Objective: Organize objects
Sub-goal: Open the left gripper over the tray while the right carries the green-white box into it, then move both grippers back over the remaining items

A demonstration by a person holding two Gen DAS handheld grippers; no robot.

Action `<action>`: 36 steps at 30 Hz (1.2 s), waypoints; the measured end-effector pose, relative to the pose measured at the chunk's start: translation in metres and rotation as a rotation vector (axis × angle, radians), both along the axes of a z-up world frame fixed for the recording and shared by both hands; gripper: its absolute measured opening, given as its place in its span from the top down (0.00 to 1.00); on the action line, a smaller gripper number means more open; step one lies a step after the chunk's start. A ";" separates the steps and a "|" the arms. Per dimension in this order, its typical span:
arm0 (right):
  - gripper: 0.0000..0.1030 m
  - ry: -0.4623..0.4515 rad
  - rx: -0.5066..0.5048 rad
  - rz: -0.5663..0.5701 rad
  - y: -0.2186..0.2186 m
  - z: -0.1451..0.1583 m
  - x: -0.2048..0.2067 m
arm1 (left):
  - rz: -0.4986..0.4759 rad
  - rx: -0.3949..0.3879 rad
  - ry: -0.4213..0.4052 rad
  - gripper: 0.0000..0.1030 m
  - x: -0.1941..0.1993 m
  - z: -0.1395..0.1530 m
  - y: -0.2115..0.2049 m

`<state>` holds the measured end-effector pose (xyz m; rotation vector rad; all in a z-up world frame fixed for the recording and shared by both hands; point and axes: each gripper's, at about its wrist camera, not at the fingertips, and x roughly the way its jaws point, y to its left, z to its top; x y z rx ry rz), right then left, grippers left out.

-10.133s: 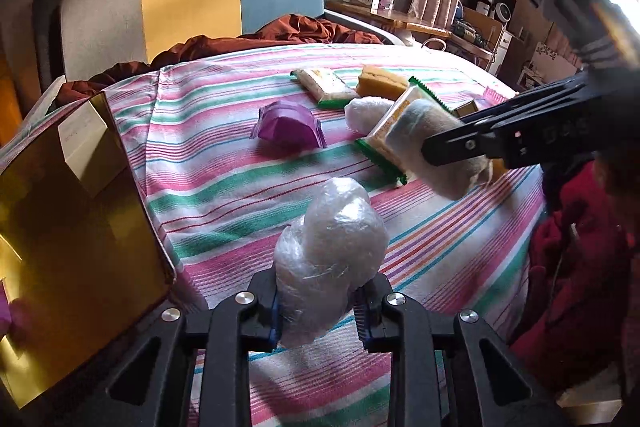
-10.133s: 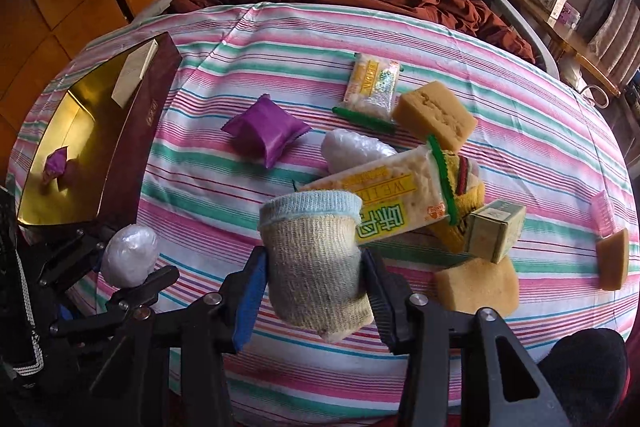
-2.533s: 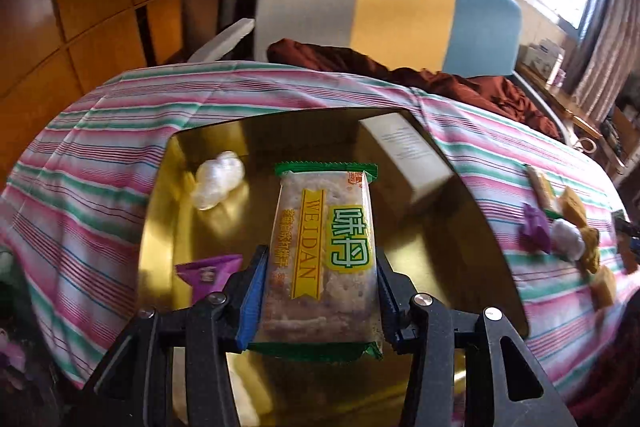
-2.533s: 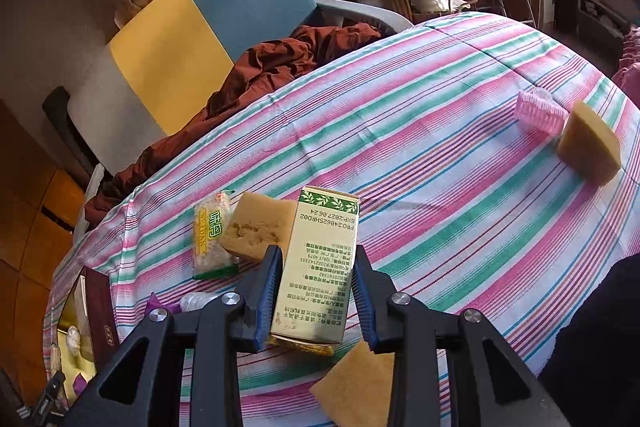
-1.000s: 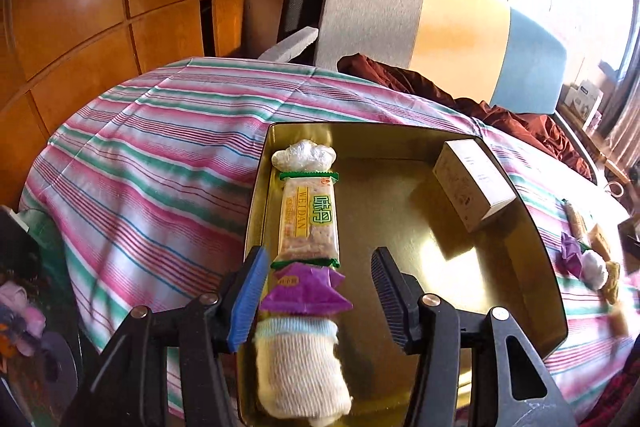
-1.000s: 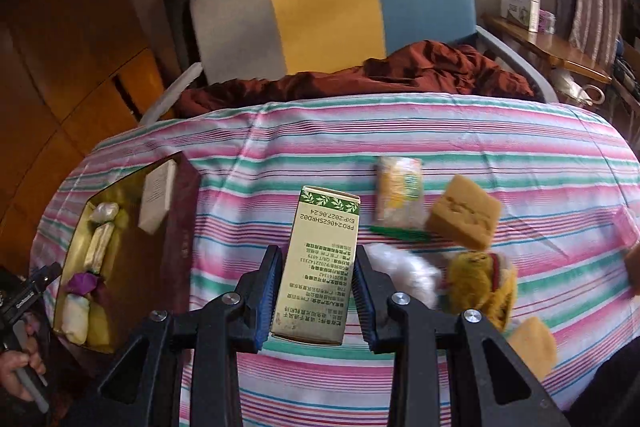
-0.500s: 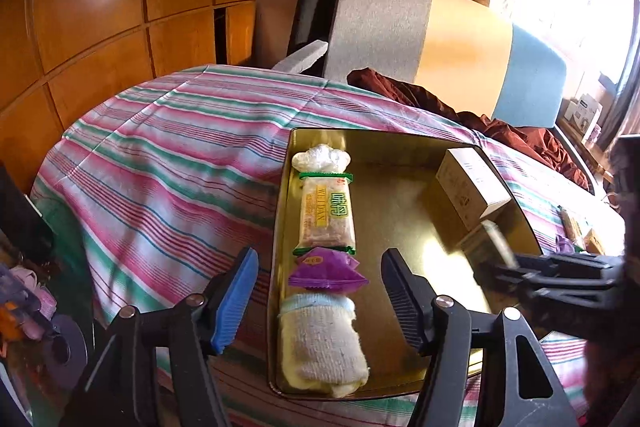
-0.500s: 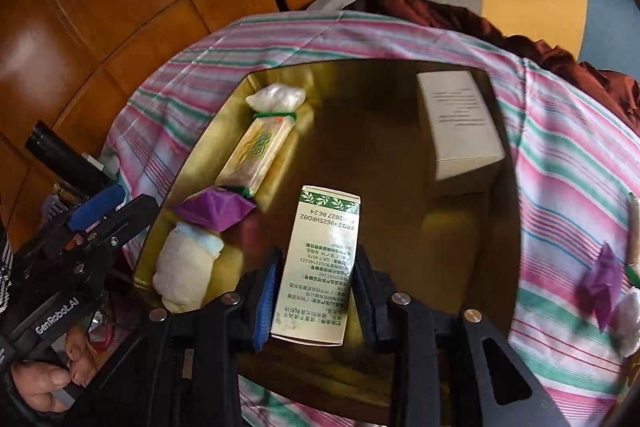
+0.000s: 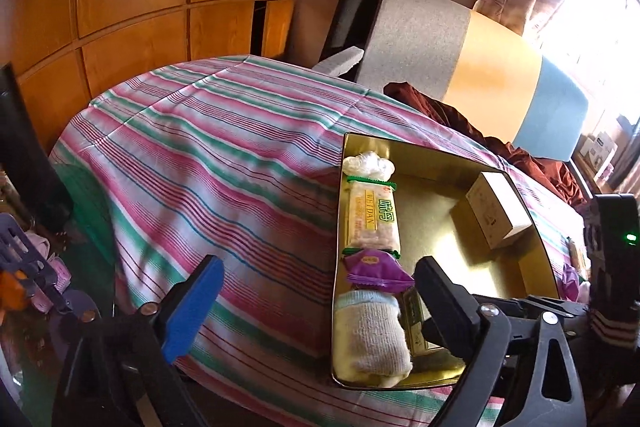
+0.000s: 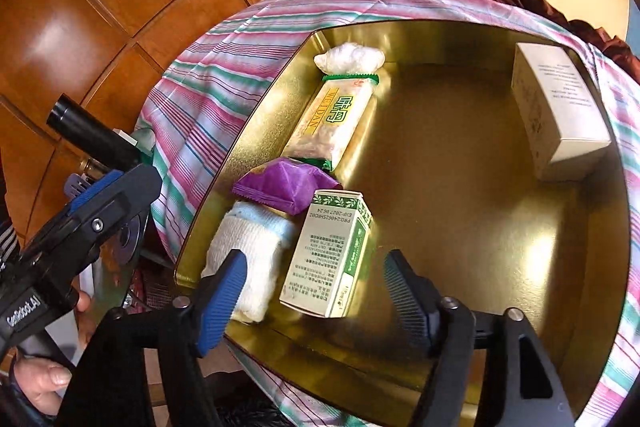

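Green-and-white carton [image 10: 326,253] lies flat in the gold tin [image 10: 500,247], beside rolled sock [image 10: 248,251]; purple packet [image 10: 286,187] touching.

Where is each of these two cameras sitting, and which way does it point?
Left wrist view: sits on the left tongs, open, looking across the striped tablecloth at the shiny gold rectangular tray; the right tool's black body shows at right.
Right wrist view: sits on the right tongs, open, looking down into the tray over the green-and-white carton; a hand shows.
Both views show the tray, the rolled white sock and the purple foil packet.
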<state>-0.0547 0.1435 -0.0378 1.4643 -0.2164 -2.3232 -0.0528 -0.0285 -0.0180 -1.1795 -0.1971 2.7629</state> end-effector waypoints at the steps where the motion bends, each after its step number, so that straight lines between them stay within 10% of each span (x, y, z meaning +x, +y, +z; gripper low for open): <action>1: 0.21 0.018 0.021 -0.005 0.001 0.003 0.003 | 0.001 0.001 0.000 0.01 0.000 0.000 0.001; 21: 0.19 0.163 0.212 -0.333 0.153 0.045 0.070 | -0.177 -0.128 0.101 0.00 0.027 0.023 0.068; 36: 0.19 0.139 0.273 -0.888 0.371 0.055 0.153 | -0.478 -0.117 0.114 0.00 0.052 0.031 0.168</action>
